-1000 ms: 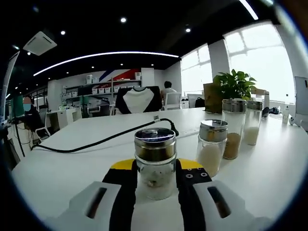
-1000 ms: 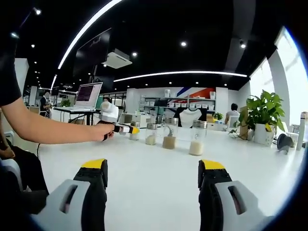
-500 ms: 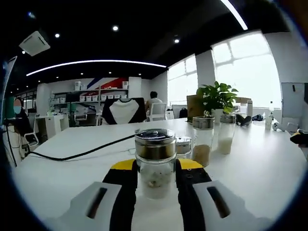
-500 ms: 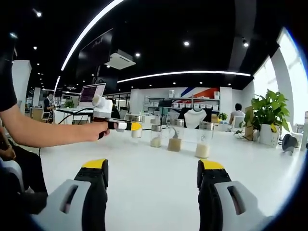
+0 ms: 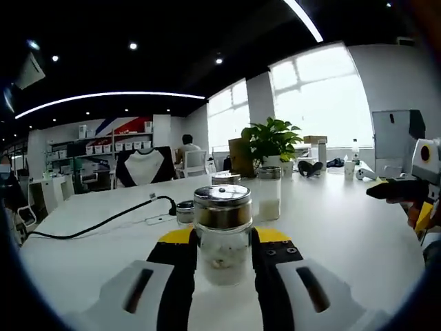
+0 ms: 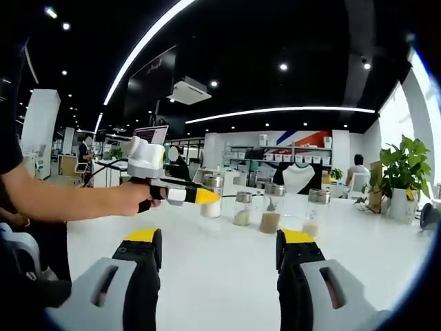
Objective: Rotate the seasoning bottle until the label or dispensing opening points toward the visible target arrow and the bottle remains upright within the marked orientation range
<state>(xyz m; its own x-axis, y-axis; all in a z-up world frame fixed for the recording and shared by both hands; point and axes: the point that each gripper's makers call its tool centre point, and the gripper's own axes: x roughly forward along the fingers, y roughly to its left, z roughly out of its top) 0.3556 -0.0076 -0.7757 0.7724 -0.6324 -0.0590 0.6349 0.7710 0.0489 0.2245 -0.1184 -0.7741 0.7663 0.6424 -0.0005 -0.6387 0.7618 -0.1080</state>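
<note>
I count four seasoning bottles. One, the seasoning bottle [image 5: 222, 234], stands upright between the jaws of my left tool [image 5: 222, 256], which is clamped on its glass body just above the white bench [image 5: 331, 234]. In the right gripper view that same bottle [image 6: 211, 196] hangs at the yellow tip of the left tool [image 6: 207, 196], held by my hand [image 6: 131, 198], with three more bottles [image 6: 269, 209] standing in a row on the bench beyond it. My right tool [image 6: 217, 265] has its jaws wide apart with nothing between them. One black cable [image 5: 96, 224] crosses the bench, and one potted plant [image 5: 270, 141] stands farther back. Compared with a second ago, the left gripper view has swung: the row of bottles that stood to the right now sits behind my held bottle, and my right tool [image 5: 413, 200] has come in at the right edge.
</note>
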